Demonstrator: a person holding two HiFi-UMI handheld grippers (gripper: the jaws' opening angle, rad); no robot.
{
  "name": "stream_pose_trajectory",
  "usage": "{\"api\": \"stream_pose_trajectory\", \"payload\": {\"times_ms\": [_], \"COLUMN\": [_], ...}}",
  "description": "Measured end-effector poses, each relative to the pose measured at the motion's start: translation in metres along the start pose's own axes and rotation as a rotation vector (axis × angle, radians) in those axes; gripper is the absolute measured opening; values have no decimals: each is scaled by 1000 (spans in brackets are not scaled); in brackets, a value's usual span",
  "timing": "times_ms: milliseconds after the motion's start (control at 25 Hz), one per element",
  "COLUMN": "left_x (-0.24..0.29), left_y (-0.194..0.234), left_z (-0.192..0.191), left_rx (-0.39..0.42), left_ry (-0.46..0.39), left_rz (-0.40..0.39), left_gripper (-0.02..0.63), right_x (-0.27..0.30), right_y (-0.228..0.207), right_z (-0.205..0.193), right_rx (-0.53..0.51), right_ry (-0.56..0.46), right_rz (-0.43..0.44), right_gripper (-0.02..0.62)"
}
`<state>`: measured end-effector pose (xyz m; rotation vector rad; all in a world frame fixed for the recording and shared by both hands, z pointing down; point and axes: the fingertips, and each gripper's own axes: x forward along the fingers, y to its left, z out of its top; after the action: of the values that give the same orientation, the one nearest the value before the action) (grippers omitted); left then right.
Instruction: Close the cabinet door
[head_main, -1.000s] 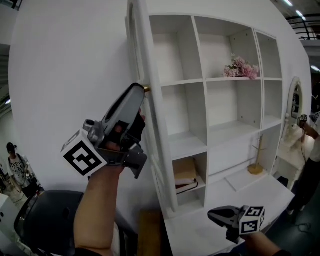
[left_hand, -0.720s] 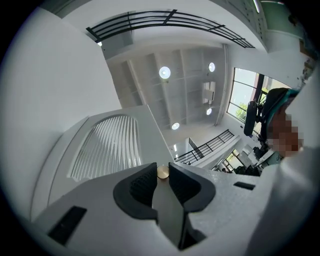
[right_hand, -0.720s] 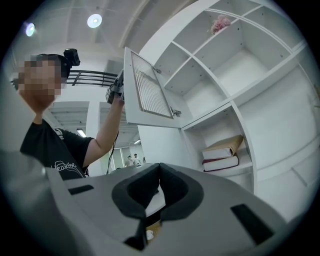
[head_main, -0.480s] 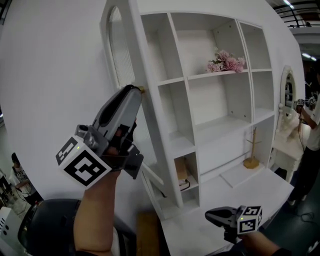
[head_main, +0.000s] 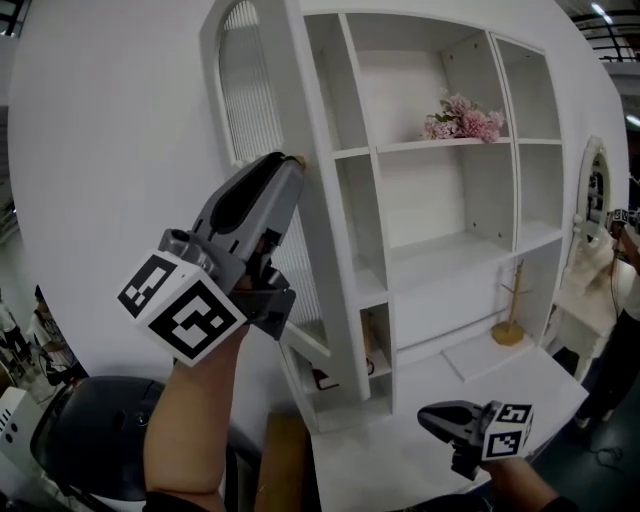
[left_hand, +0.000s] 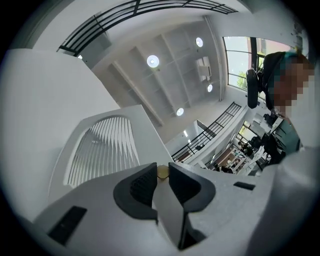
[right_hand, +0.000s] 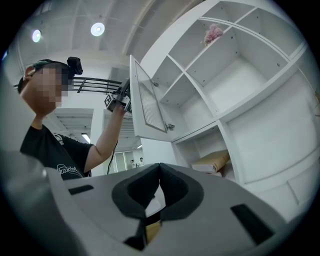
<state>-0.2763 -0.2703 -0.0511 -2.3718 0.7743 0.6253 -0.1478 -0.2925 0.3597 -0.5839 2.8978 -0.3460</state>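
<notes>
The white cabinet door (head_main: 255, 120), with an arched slatted panel, stands swung out from the left column of the white shelf cabinet (head_main: 440, 230). My left gripper (head_main: 290, 163) is raised to the door's free edge and is shut on its small brass knob (head_main: 298, 159). In the left gripper view the knob (left_hand: 162, 171) sits pinched between the two dark pads (left_hand: 142, 185), with the slatted panel (left_hand: 105, 150) behind. My right gripper (head_main: 428, 415) hangs low over the white counter (head_main: 400, 465), shut and empty. The right gripper view shows the open door (right_hand: 147, 102) from below.
Pink flowers (head_main: 460, 118) lie on an upper shelf, and books (head_main: 372, 352) lie in the low left compartment. A wooden stand (head_main: 512, 312) rises from the counter. A second arched door (head_main: 592, 195) and a person (head_main: 625, 300) are at the far right.
My left gripper has moved with the knob a little right and up in the head view. The door has swung, so more of its slatted face shows. The right gripper stays low.
</notes>
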Motion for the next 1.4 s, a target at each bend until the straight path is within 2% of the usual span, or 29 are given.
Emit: {"api": "stream_pose_trajectory", "payload": {"times_ms": [400,880,1160,1400], "left_x": [38,83,100,114], "left_y": [0,10,18,26], "left_z": [-31,-72,-90,-104], "left_rx": [87,236,319,362], "left_ry": [71,139,161,190], "left_rz": [67,168,199,231], "left_gripper": [77,77,77,78], "right_x": [-20,-57,-74,-78], "right_y": [-22,-57,-82,-96], "right_z": [24,39,46,47], "right_rx": [-37,-47,-41,-33], "right_ry": [-6,-27,-33,-31], "right_rz": [36,15,-8,5], "right_gripper": [8,8,8,8]}}
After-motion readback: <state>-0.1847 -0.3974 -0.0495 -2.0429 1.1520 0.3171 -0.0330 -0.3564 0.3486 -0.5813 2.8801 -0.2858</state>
